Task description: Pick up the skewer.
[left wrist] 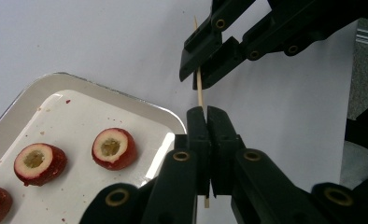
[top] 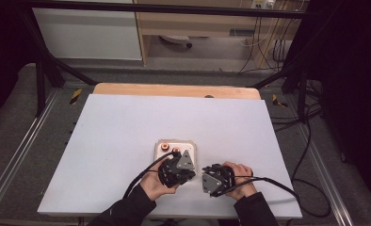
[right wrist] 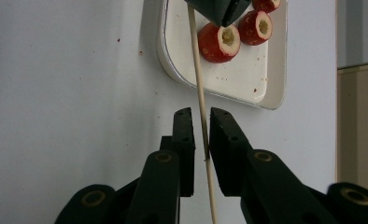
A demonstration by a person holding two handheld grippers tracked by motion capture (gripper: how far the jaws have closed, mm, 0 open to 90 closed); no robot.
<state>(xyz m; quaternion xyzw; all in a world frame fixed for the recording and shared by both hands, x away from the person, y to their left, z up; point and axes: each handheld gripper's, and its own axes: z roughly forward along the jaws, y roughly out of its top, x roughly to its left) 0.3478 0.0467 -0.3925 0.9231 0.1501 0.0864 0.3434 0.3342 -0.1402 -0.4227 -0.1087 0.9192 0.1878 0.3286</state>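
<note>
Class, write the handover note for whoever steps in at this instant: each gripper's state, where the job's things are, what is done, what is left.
Left gripper: shut on the wooden skewer, held above the table just off the tray's edge.
Right gripper: jaws around the same skewer farther along; a gap shows at one pad, so the grip is not firm yet.
Tray: white, holds cored red fruit pieces, loose.
Done: skewer picked up and shared between both grippers.
Left: probably settle the grip, then thread the fruit; no piece is on the skewer.
</note>
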